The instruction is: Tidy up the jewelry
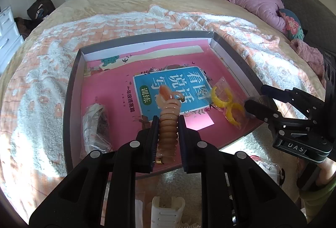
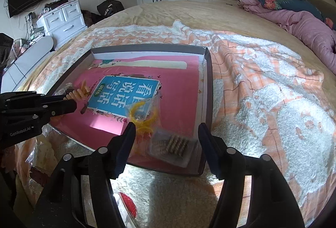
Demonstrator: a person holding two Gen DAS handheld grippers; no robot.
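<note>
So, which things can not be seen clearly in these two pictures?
- Left wrist view: the lower end of the coiled orange bracelet, hidden between the left gripper fingers.
- Left wrist view: contents of the crumpled bag, lost in glare and folds.
- Right wrist view: the red item, cut off behind the right gripper.

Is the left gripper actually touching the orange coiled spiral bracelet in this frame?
Touching. In the left wrist view the left gripper is shut on the orange coiled spiral bracelet, both black fingers pressed against its coils with no gap.
</note>
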